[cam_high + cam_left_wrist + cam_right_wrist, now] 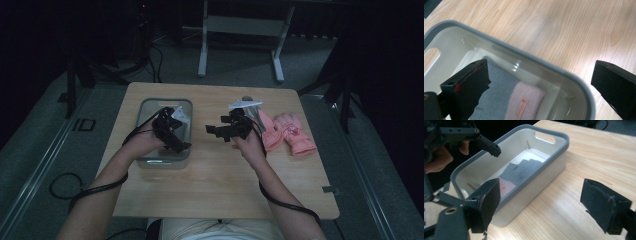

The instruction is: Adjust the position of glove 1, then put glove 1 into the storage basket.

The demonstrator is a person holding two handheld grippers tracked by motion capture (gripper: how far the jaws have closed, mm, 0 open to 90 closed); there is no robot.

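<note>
Gloves (510, 178), a grey and pink folded bundle, are lying on the bottom of the grey-rimmed white bin (554, 138), which is sitting on the left part of the wooden table (210, 175). In the left gripper view the bundle (506, 97) is showing below and between the left gripper's (539, 87) fingers, which are standing wide apart with nothing between them; one finger (471, 85) is hanging over the inside of the bin, the other is hanging over bare table outside its rim. The right gripper (541, 205) is hovering just beside the bin, over the table, its fingers also spread wide and gripping nothing, with the bundle well clear of them inside the bin. In the high view the left gripper (170, 130) is hanging above the bin (150, 160) and the right gripper (232, 127) is sitting near the table's middle. A second pair of pink gloves (287, 132) is lying on the table's right side, apart from both hands.
</note>
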